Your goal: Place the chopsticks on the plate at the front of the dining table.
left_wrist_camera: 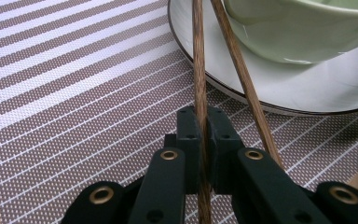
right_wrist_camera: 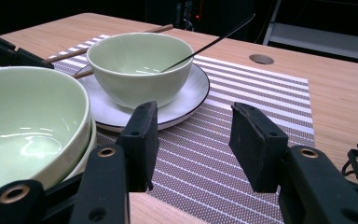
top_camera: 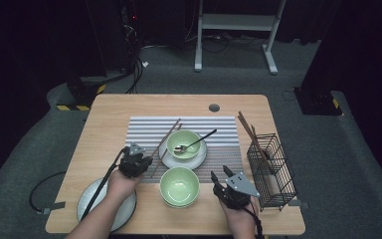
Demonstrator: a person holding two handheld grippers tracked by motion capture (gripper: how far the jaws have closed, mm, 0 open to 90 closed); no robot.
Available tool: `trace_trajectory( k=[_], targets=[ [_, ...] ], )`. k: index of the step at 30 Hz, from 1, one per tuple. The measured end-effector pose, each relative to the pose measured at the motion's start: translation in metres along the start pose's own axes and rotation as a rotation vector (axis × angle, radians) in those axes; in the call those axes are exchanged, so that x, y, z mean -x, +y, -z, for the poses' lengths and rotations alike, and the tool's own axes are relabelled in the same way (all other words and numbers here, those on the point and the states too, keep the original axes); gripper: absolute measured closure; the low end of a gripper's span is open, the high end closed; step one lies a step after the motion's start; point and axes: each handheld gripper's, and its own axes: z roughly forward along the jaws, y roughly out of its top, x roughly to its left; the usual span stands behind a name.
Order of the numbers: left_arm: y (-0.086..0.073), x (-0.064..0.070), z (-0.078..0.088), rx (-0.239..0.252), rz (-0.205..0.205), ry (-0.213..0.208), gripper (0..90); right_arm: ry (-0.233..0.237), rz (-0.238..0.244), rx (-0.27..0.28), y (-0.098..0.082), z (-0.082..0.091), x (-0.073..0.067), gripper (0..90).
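While our left gripper (left_wrist_camera: 204, 140) stays out of the question as free, clamped on one brown wooden chopstick (left_wrist_camera: 198, 74) at lower centre of its view, we judge the pick-up step in hand. Its twin chopstick (left_wrist_camera: 242, 74) leans on the white plate (left_wrist_camera: 307, 88) under the pale green bowl (left_wrist_camera: 303, 28). Our right gripper (right_wrist_camera: 193, 140) stands wide, empty. Next: lift clear toward the black wire basket (top_camera: 273, 169) on the wooden surface (top_camera: 114, 107).

A: Is any word, label, brand or number readable on something here?

B: None. The pale wooden table (top_camera: 129, 107), the brown-and-white striped woven placemat (top_camera: 199, 124) and the black wire mesh basket (top_camera: 278, 189) carry no legible writing.

A: Any signs?

B: Only yellow-and-black hazard striping (top_camera: 69, 107) on the dark floor base; it bears no letters.
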Motion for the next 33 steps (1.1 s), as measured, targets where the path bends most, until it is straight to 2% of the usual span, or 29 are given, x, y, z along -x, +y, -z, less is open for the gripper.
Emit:
trace_trajectory(
  k=[3,10,16,19,24,33],
  targets=[
    [-0.0005,-0.0001,-0.0010,-0.008,0.013,-0.005,84.6,0.004,0.000,-0.002,0.0001,-0.0001,-0.0007,51.6],
    [0.0003,-0.0005,-0.0014,-0.029,0.006,0.004,84.6,0.014,0.003,0.011,0.0026,0.0014,-0.0037,51.6],
    [-0.0007,0.0007,-0.0034,-0.054,0.017,0.018,84.5,0.015,0.007,0.013,0.0028,0.0016,-0.0038,52.0],
    [-0.0003,0.0019,-0.0040,-0.060,0.002,0.028,84.5,0.018,0.007,0.013,0.0027,0.0018,-0.0047,52.0],
    [0.0016,0.0026,-0.0049,-0.072,0.004,0.022,84.1,0.020,0.009,0.014,0.0032,0.0016,-0.0058,52.0],
    [0.0022,0.0048,-0.0041,-0.074,-0.017,0.019,82.4,0.023,0.010,0.017,0.0040,0.0017,-0.0056,52.5]
  ],
)
